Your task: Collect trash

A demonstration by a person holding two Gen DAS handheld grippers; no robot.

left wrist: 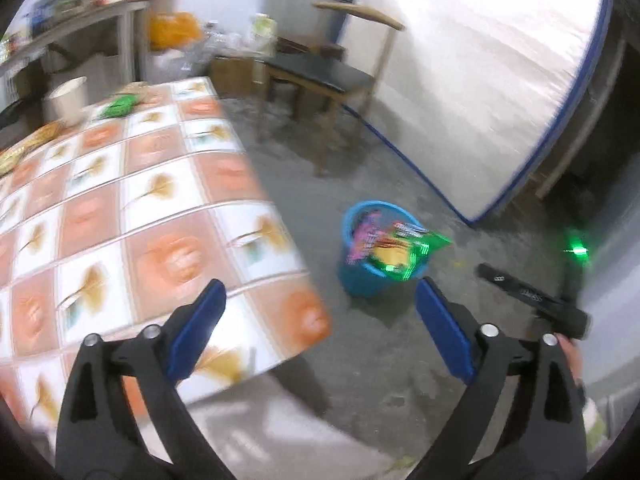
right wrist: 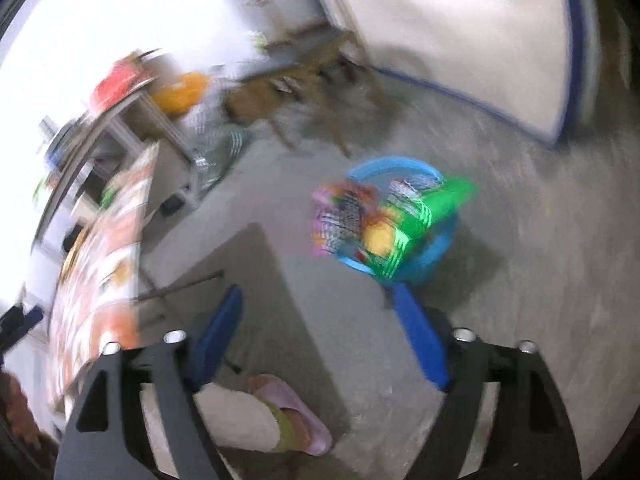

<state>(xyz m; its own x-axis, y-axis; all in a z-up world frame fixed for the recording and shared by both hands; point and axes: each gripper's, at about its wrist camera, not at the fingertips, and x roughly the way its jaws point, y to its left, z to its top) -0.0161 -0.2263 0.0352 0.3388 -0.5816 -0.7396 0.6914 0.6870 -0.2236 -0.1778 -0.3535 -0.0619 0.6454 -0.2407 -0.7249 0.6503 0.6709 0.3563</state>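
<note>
A blue bin (left wrist: 362,280) stands on the concrete floor, stuffed with colourful snack wrappers (left wrist: 394,244); it also shows blurred in the right wrist view (right wrist: 424,264). My left gripper (left wrist: 320,292) is open and empty, above the table's near corner, with the bin just ahead to the right. My right gripper (right wrist: 318,300) is open and empty, over the floor short of the bin. On the table with the orange and white tiled cloth (left wrist: 160,208), a green wrapper (left wrist: 118,106), a white paper cup (left wrist: 68,100) and a yellow wrapper (left wrist: 24,146) lie at the far end.
A wooden chair (left wrist: 320,76) stands beyond the table. A white mattress with blue edging (left wrist: 480,80) leans on the wall. A cluttered shelf (left wrist: 76,12) is at the far left. My foot in a pink slipper (right wrist: 288,412) is below the right gripper.
</note>
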